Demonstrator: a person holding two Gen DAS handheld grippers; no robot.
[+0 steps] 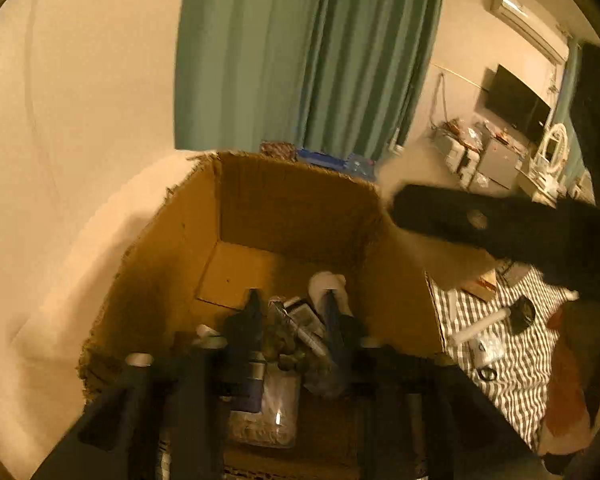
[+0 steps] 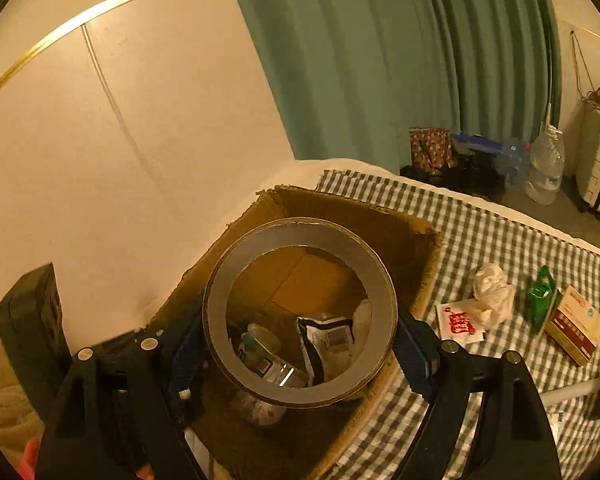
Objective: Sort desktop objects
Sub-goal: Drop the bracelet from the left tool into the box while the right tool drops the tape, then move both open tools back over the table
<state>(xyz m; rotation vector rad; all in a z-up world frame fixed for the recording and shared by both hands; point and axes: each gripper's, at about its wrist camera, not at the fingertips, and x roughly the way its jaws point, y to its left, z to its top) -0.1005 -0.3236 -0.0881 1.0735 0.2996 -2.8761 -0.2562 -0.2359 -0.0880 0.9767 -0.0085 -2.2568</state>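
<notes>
Hiding box (image 2: 400, 232) contents: tape roll (image 2: 300, 312), blurred.

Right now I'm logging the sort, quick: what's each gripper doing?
Left gripper: open, nothing held, above the cardboard box.
Right gripper: shut on the tape roll, over the box.

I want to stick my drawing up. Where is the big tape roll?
In the right wrist view, the big grey tape roll sits in the right gripper, above the brown cardboard box.
</notes>
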